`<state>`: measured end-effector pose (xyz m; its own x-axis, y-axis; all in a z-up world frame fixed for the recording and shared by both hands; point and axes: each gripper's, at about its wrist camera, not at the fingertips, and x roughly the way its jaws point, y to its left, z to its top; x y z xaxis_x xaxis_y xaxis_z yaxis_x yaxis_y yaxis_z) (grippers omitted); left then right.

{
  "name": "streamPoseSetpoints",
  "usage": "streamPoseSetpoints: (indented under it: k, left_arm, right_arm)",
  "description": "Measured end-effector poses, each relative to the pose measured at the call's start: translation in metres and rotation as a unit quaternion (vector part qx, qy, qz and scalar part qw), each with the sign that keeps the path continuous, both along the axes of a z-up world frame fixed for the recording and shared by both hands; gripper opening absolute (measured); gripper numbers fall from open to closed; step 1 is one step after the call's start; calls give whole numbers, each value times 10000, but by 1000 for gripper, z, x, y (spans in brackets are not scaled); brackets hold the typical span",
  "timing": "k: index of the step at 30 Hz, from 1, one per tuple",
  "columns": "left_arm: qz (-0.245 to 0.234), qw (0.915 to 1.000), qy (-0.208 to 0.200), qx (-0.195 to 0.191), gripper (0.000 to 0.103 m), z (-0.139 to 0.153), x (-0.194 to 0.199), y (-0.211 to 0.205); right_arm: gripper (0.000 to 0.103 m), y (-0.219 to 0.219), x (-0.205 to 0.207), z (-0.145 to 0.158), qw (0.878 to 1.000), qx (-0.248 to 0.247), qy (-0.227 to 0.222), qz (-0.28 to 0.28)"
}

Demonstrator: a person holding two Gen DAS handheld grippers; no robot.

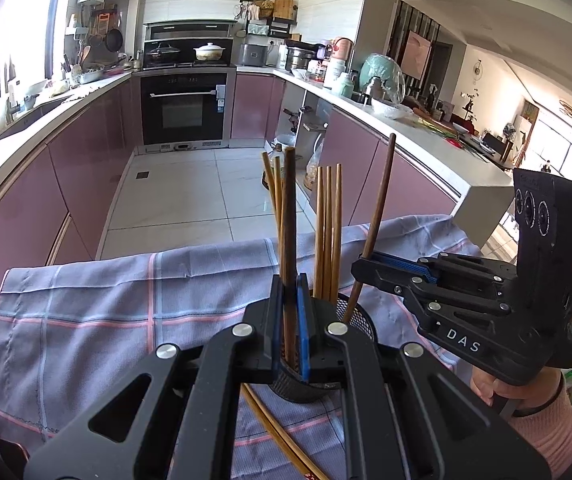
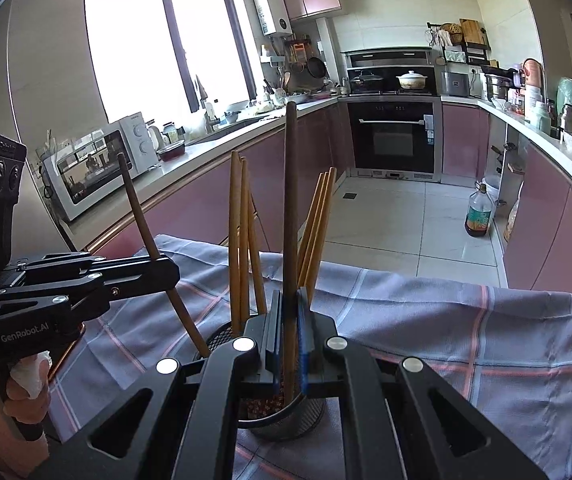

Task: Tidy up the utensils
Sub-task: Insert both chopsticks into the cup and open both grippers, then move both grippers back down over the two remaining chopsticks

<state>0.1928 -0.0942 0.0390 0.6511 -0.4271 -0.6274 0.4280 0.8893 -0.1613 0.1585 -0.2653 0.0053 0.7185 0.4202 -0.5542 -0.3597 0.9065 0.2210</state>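
Both grippers pinching dark chopsticks: left gripper (image 1: 290, 320) on one (image 1: 289, 216), right gripper (image 2: 289, 332) on another (image 2: 290, 208), tips down in the mesh cup (image 1: 360, 318) on the checked cloth (image 1: 97, 304). Light, stiff, smooth sticks, likely to pivot; best gripped mid-shaft. Two dark sticks, six pale ones standing (image 1: 328, 232), two more pale ones lying on the cloth (image 1: 273, 432).

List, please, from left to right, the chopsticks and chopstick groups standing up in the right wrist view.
Dark chopstick held by the left gripper → pale chopstick group on the left → dark chopstick held by the right gripper → pale chopstick group on the right. All end in the mesh holder.
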Motion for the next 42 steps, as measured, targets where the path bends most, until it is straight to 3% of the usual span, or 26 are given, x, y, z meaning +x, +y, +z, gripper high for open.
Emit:
streamPoseSetpoints:
  k: [9,12,14,20,30,35,42]
  left_arm:
    - [200,9998,93,-9,8,-5,14,0]
    - [276,9996,76,26,13,-8,17,0]
    - [317,9995,85,30,15,-10,18,2]
    - [332,9994,136,-11,16,-15,20,6]
    - [398,9992,66,-52,24,-18,12,13]
    - [446,9990,-28,-39,30,-19,3,18]
    - [562,9983,-110,-71,35,-21,-13,32]
  right_arm:
    - [8,1,7,-2,9999,41,72,-74]
    - [9,1,8,-3,9999,54,79,-118]
    - [16,1,8,-2,9998,87,83,-133]
    - [18,-1,9,-1,9998,110,26,-170]
    - [18,0,8,1,9997,130,-40,-213]
    - [29,-2,3,1,9995,176,-120,-245]
    - [31,-4,-4,-2,9994,278,-98,-190]
